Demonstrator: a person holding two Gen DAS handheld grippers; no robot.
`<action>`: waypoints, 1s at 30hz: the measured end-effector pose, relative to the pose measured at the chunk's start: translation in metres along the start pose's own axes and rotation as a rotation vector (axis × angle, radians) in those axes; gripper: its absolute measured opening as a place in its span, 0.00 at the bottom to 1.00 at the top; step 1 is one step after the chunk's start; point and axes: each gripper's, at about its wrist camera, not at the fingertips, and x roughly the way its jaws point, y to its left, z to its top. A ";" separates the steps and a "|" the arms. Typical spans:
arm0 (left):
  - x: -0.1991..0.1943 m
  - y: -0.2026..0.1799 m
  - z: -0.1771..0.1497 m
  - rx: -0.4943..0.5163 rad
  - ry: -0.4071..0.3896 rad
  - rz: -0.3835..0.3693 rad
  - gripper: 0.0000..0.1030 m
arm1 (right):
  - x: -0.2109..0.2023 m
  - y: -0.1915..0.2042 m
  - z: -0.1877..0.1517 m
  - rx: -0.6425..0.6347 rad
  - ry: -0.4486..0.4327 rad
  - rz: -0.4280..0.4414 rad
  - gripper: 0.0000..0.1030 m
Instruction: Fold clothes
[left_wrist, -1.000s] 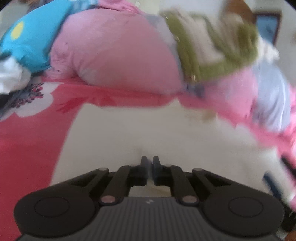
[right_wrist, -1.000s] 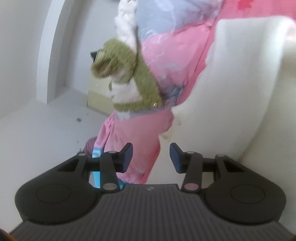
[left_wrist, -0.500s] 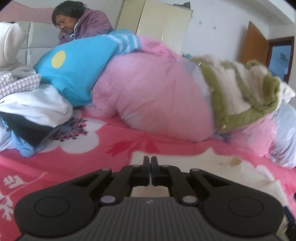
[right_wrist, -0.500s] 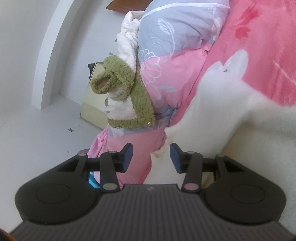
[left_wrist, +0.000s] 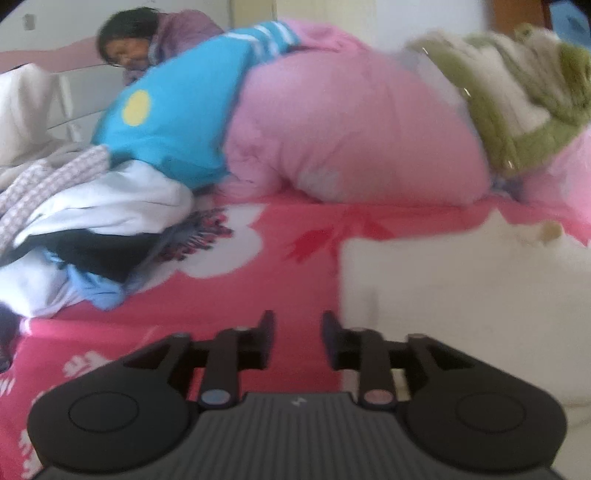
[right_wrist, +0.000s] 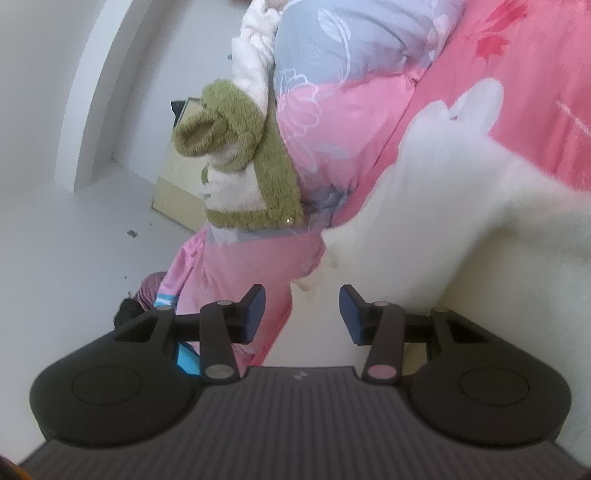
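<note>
Both grippers stand with their jaws apart and grasp nothing: the left gripper (left_wrist: 298, 326) hovers over the pink flowered bedspread (left_wrist: 236, 295) at the left edge of the cream garment (left_wrist: 461, 280), and the right gripper (right_wrist: 302, 306) points at that same cream garment (right_wrist: 461, 206) spread flat on the bed. Beyond it lie a pink quilt (left_wrist: 351, 129), a green-and-cream knit sweater (right_wrist: 255, 166), a blue cushion (left_wrist: 177, 110) and a heap of unfolded clothes (left_wrist: 74, 210), with a person (left_wrist: 129, 48) behind.
</note>
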 end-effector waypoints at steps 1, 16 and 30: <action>-0.001 0.000 0.000 0.011 0.004 0.000 0.46 | 0.001 0.001 -0.001 -0.008 0.004 -0.003 0.43; 0.013 -0.057 -0.035 0.234 0.055 -0.156 0.76 | 0.038 0.060 -0.046 -0.547 0.177 -0.264 0.43; 0.018 -0.044 -0.045 0.159 0.052 -0.204 0.77 | 0.059 0.087 -0.081 -0.853 0.230 -0.463 0.48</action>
